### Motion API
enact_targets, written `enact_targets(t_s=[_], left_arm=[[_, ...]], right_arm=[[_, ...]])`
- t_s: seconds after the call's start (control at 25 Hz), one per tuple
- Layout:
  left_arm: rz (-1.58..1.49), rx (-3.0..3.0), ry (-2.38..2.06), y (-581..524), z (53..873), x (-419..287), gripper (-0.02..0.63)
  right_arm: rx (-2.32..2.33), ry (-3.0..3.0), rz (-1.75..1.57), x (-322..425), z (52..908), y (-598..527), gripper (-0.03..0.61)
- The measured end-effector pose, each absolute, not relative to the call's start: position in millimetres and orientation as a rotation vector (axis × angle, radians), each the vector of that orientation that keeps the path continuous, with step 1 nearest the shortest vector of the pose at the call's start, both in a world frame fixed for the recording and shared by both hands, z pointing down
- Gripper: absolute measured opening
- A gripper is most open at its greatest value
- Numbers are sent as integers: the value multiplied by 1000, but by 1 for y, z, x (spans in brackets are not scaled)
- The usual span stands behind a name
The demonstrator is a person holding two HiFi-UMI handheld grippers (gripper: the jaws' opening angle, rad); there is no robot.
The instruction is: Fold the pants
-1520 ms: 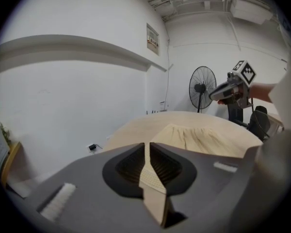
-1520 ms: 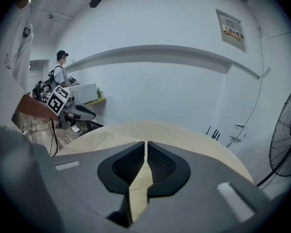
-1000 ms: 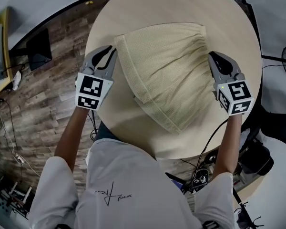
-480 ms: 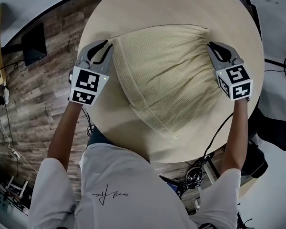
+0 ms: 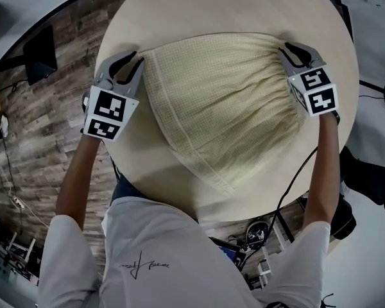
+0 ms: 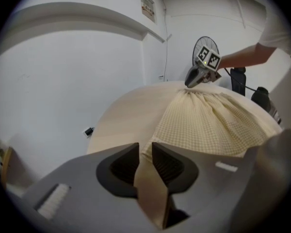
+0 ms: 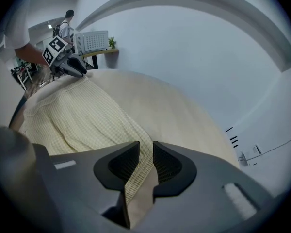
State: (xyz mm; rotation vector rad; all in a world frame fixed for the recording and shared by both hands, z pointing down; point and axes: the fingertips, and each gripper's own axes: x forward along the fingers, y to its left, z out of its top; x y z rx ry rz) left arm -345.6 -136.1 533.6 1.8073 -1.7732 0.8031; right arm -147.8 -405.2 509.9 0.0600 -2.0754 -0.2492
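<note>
The pale yellow checked pants (image 5: 224, 108) lie folded on the round beige table (image 5: 231, 5), with their gathered top edge stretched from left to right. My left gripper (image 5: 136, 59) holds the left corner of that edge. Its jaws are opening slightly, and the fabric (image 6: 150, 188) still fills the gap between the pads. My right gripper (image 5: 289, 51) is at the right corner. Its jaws are opening with the hem (image 7: 140, 178) lying loosely between them. Each gripper view shows the other gripper across the cloth: the right gripper (image 6: 196, 76) and the left gripper (image 7: 70, 67).
Wood-plank floor (image 5: 45, 146) surrounds the table, with a black box (image 5: 38, 53) at the left. A fan (image 6: 206, 45) stands beyond the right side. Cables hang under the near edge (image 5: 289, 197). A white crate (image 7: 91, 41) and a distant person (image 7: 65, 25) are far off.
Both grippers have moved away from me and apart, drawing the pants' top edge wider and lower over the table. The folded cloth now lies flatter.
</note>
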Motion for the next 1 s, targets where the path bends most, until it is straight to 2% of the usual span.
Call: enact_targets(t_s=[0.24, 0.8, 1.0], left_arm=[[750, 1773, -1723, -142, 545, -348, 137], [730, 1815, -1672, -146, 553, -346, 135], [738, 1824, -1647, -146, 553, -344, 96]], right_arm=[[-22, -1965, -320, -150, 527, -429, 98], [-246, -1837, -35, -151, 555, -430, 109], [-222, -1821, 4, -154, 556, -432, 109]])
